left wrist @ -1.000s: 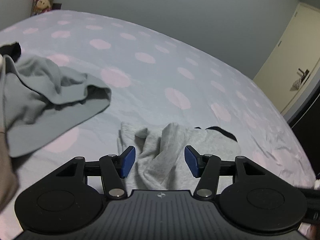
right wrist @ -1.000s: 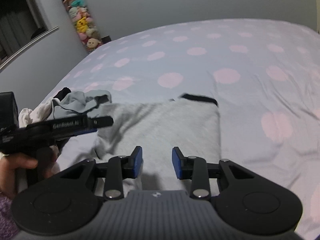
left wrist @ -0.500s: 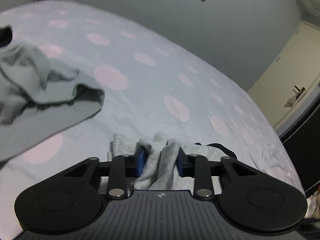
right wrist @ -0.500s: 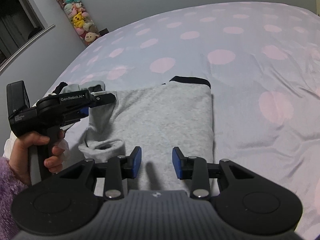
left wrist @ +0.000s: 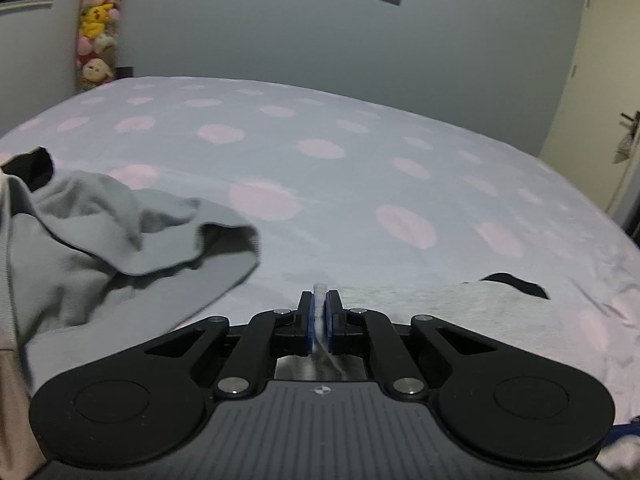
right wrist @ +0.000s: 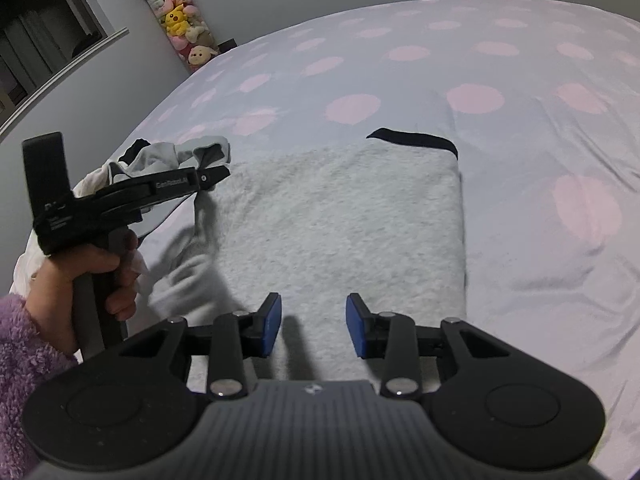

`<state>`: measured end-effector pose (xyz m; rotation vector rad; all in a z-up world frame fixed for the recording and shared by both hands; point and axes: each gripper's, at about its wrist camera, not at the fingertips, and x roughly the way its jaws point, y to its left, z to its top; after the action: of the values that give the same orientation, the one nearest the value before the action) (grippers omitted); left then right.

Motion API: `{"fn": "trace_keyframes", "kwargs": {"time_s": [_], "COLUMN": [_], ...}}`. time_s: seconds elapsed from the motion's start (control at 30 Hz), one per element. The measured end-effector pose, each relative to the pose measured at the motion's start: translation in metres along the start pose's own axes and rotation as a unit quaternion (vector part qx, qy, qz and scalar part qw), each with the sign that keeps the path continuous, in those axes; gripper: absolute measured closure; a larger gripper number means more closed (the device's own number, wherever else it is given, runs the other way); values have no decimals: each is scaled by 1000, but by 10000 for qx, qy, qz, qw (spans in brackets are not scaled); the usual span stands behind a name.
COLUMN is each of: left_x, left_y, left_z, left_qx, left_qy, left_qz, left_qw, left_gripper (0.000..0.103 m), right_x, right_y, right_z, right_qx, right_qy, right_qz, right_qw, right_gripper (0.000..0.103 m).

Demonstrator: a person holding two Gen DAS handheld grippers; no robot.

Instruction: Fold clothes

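A light grey fleece garment (right wrist: 340, 220) with a black collar (right wrist: 412, 138) lies partly folded on the bed. My left gripper (left wrist: 319, 312) is shut on its sleeve (right wrist: 200, 220) and holds it lifted off the bed at the garment's left side; a strip of grey cloth shows between the pads. The same gripper (right wrist: 212, 176) shows in the right wrist view, held by a hand. My right gripper (right wrist: 314, 320) is open and empty, just above the garment's near edge. The garment also shows in the left wrist view (left wrist: 480, 304).
The bed (right wrist: 520, 80) has a lilac cover with pink dots. A crumpled pile of grey, white and black clothes (left wrist: 100, 240) lies to the left, also in the right wrist view (right wrist: 160, 156). Plush toys (right wrist: 180, 20) hang in the corner. A door (left wrist: 600, 80) is at right.
My left gripper closed on the grey sleeve and lifted it up from the bed. My right gripper stayed open and moved a little closer over the garment.
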<state>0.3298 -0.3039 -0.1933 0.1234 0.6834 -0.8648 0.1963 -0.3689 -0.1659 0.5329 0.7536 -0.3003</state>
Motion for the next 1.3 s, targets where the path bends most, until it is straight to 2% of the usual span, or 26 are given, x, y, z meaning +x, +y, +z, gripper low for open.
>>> {"fn": "trace_keyframes", "kwargs": {"time_s": [0.13, 0.3, 0.5, 0.67, 0.8, 0.9, 1.03, 1.1, 1.2, 1.3], "left_x": [-21, -53, -72, -96, -109, -109, -111, -113, -108, -96], "left_y": [4, 6, 10, 7, -1, -7, -11, -15, -24, -29], "left_z": [12, 17, -5, -25, -41, -51, -59, -62, -69, -81], "left_qx": [-105, -265, -536, -781, -823, -777, -704, -627, -390, -267], "left_qy": [-4, 212, 898, 1024, 1181, 1416, 1651, 1707, 1918, 2268], "left_qz": [128, -13, -421, -757, -708, -589, -337, -257, -52, 103], "left_qw": [9999, 9994, 9936, 9888, 9870, 9851, 9832, 9830, 9806, 9735], "left_gripper": [99, 97, 82, 57, 57, 57, 72, 75, 78, 80], "right_x": [-6, -14, -20, -28, -42, -54, -71, -76, -79, -77], "right_y": [0, 10, 37, 50, 50, 38, 17, 8, -4, -14], "right_z": [-1, -7, -19, -33, -46, -57, -71, -77, -85, -87], "right_qx": [-18, -133, -436, -656, -997, -1033, -1152, -1264, -1194, -922], "right_qy": [-35, -33, 35, 88, 25, -15, -211, -301, -369, -373], "right_qz": [49, 160, 341, 244, -59, -284, -880, -1117, -1144, -1080], "right_qw": [10000, 9998, 9985, 9975, 9950, 9942, 9892, 9852, 9855, 9892], "right_gripper": [64, 64, 64, 64, 64, 64, 63, 63, 63, 64]}}
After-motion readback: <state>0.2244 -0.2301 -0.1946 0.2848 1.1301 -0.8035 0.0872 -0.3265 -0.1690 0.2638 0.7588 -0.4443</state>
